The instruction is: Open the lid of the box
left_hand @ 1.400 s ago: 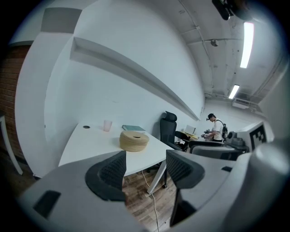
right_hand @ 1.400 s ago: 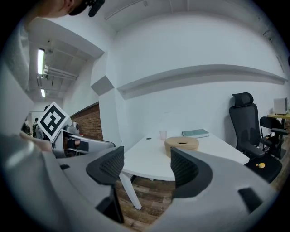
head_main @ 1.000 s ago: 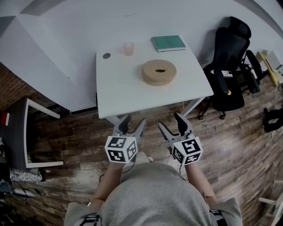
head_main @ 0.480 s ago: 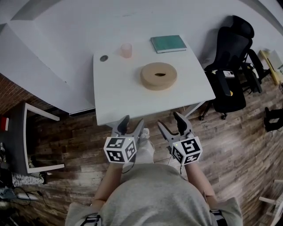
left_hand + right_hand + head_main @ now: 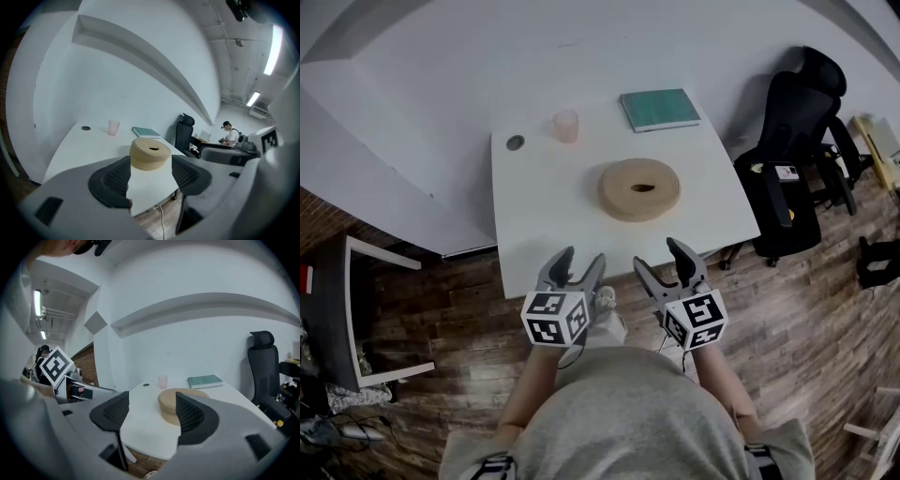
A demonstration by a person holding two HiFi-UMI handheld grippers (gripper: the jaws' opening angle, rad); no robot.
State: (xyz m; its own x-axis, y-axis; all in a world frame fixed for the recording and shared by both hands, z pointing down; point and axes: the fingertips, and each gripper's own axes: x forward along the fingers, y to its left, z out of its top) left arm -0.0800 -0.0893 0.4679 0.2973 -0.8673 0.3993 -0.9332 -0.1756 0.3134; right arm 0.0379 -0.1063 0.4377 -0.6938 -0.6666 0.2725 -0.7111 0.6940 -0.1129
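A round tan wooden box [image 5: 639, 188] with a slot in its lid sits near the middle of the white table [image 5: 544, 216]; it also shows as the box [image 5: 149, 153] in the left gripper view and the box [image 5: 172, 404] in the right gripper view. My left gripper [image 5: 577, 264] is open at the table's near edge, short of the box, with nothing between its jaws. My right gripper [image 5: 661, 259] is open too, beside it, also empty and apart from the box.
A pink cup [image 5: 566, 125], a small dark disc [image 5: 515, 142] and a green book [image 5: 658, 109] lie at the table's far side. A black office chair [image 5: 797, 159] stands right of the table. A person [image 5: 230, 133] sits at desks far off. Wooden floor lies below.
The table and box have drawn closer in the head view over the last second; both grippers now reach the table's near edge. Both stay open.
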